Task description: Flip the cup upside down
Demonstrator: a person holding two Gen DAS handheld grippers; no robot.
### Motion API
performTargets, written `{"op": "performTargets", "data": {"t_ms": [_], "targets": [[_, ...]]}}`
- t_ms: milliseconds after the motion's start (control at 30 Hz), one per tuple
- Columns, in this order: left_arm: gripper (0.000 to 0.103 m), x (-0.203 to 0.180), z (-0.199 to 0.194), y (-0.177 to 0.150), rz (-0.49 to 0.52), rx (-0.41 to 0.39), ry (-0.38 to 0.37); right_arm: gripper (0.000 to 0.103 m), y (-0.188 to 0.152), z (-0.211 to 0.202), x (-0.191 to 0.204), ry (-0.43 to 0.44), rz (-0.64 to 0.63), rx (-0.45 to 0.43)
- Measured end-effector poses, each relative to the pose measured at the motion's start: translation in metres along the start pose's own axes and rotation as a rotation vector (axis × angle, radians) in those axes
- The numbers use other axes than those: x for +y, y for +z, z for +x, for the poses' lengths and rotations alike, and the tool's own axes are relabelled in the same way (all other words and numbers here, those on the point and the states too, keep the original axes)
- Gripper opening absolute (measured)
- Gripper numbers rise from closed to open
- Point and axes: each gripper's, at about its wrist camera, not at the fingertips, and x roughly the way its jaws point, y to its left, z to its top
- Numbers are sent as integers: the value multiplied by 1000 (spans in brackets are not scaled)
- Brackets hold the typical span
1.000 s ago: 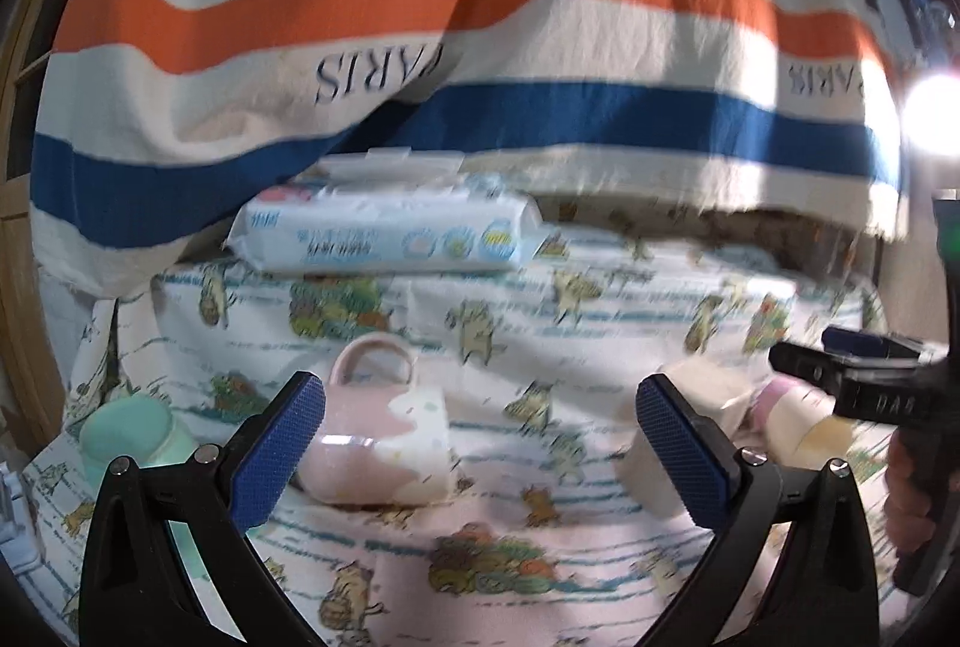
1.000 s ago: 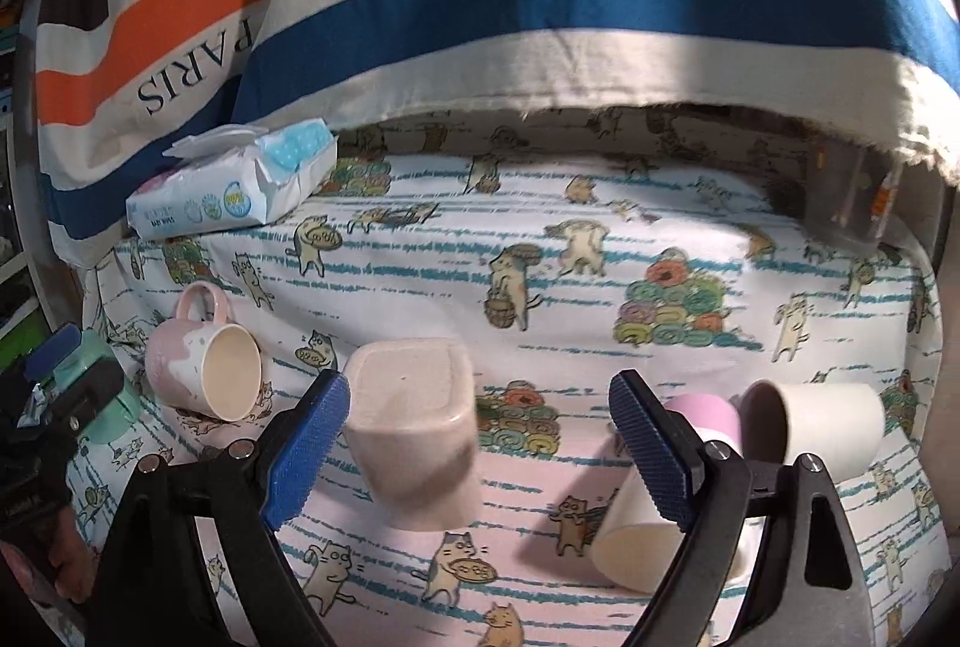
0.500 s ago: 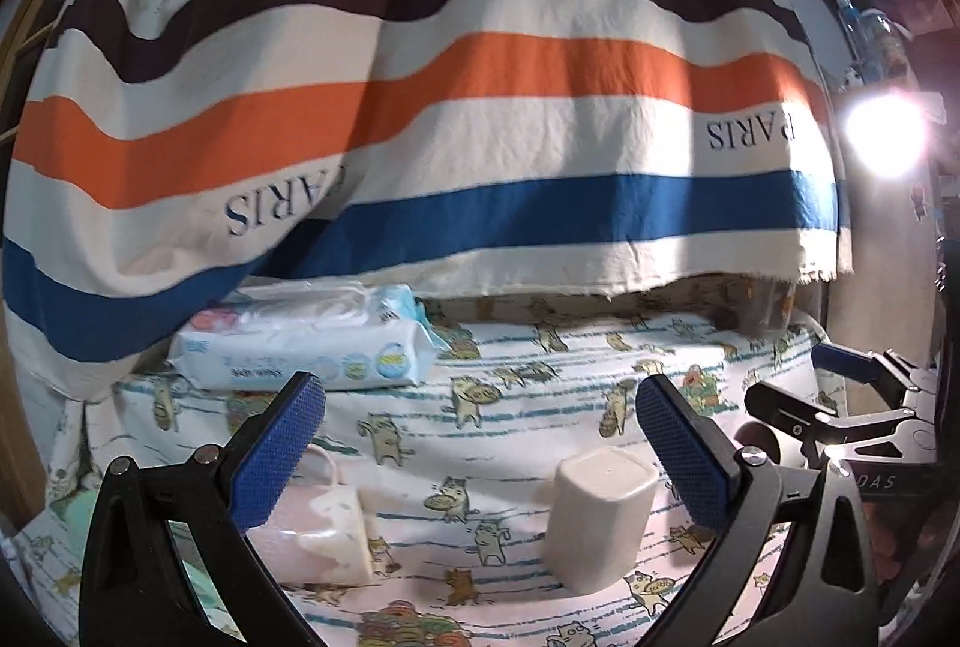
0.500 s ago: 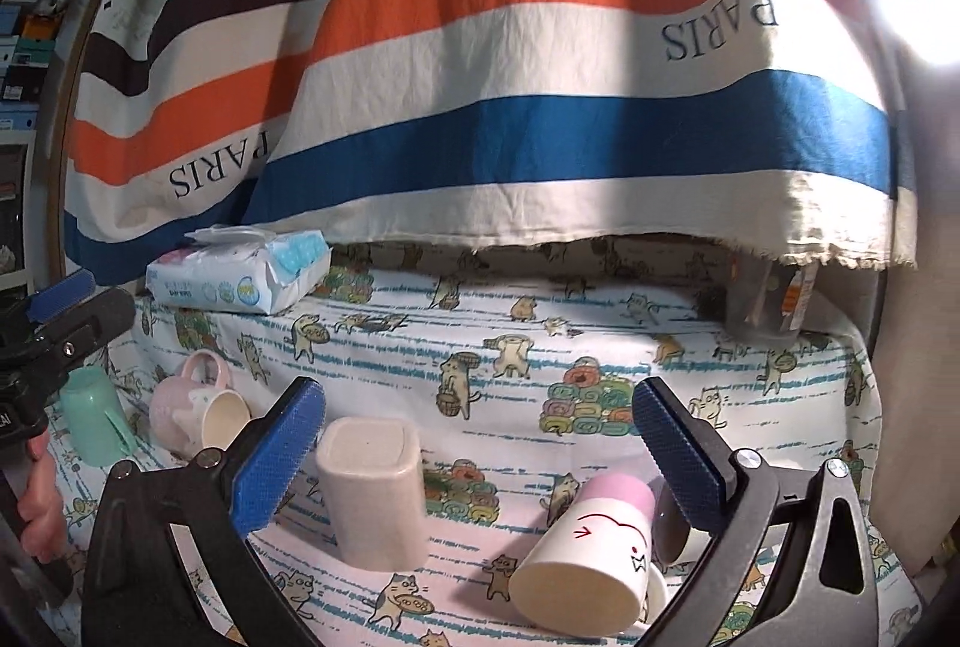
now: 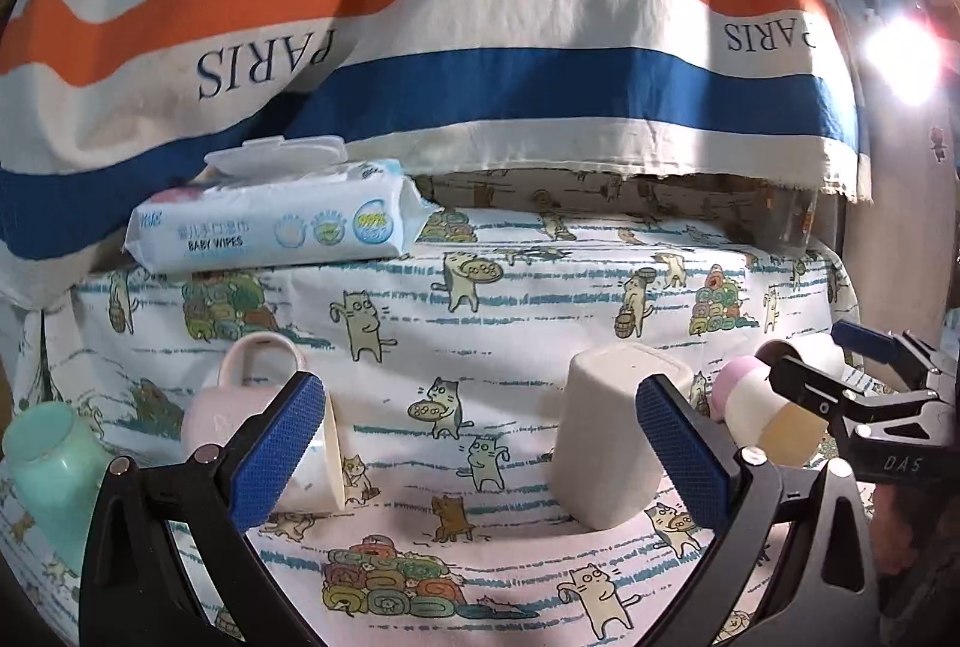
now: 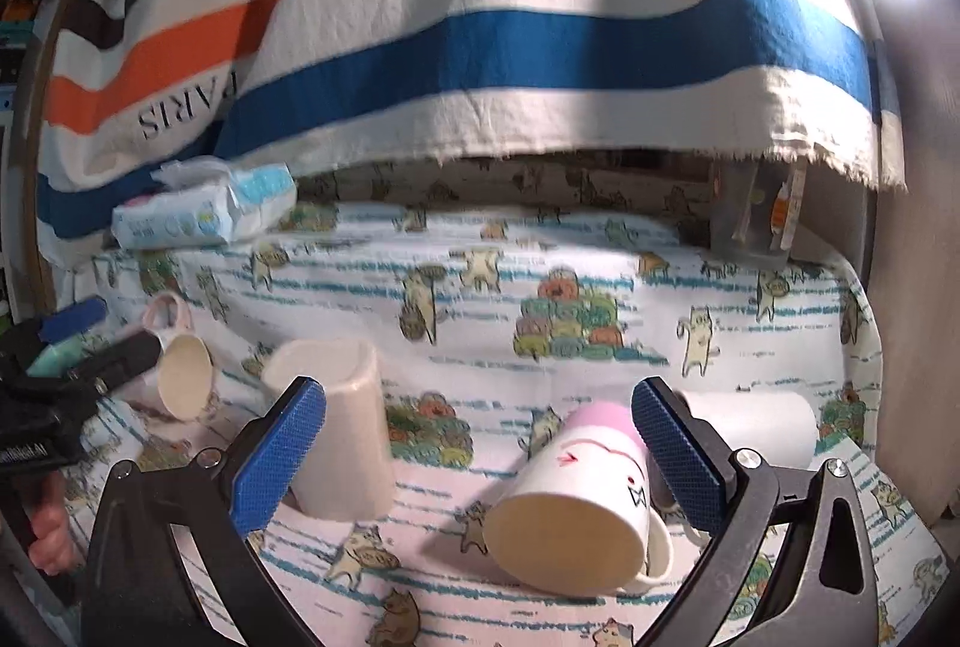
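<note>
A beige square cup [image 5: 609, 437] stands upside down on the cat-print cloth; it also shows in the right wrist view [image 6: 339, 443]. A pink mug [image 5: 258, 425] lies on its side at the left, also seen in the right wrist view [image 6: 180, 374]. A white mug with a pink base and a drawn face [image 6: 576, 497] lies on its side, mouth toward me, between my right jaws. Another white cup [image 6: 750, 416] lies behind it. My left gripper [image 5: 480, 455] is open and empty. My right gripper [image 6: 477, 458] is open, held over the face mug.
A mint green cup [image 5: 48, 458] lies at the far left. A pack of baby wipes [image 5: 276, 227] sits at the back left. A striped towel [image 5: 480, 47] hangs behind. A clear holder [image 6: 756, 221] stands at the back right.
Both cameras have tilted down and come closer to the table. The right gripper now straddles the face mug. The beige cup still stands upside down.
</note>
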Motion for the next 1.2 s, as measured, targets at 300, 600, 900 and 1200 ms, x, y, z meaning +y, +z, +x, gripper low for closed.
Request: {"op": "performTargets", "data": {"t_ms": [300,600,900,1200], "targets": [[103,-3,13,-4,19,74,2,103,-4,7,-3,-15,19,35],[103,-3,13,-3,17,71,19,103,-3,7,-2,-26,17,36],[103,-3,12,-3,15,72,23,103,-3,7,-3,-26,20,35],[103,-3,12,-3,15,74,22,103,-3,8,-3,-29,19,36]]}}
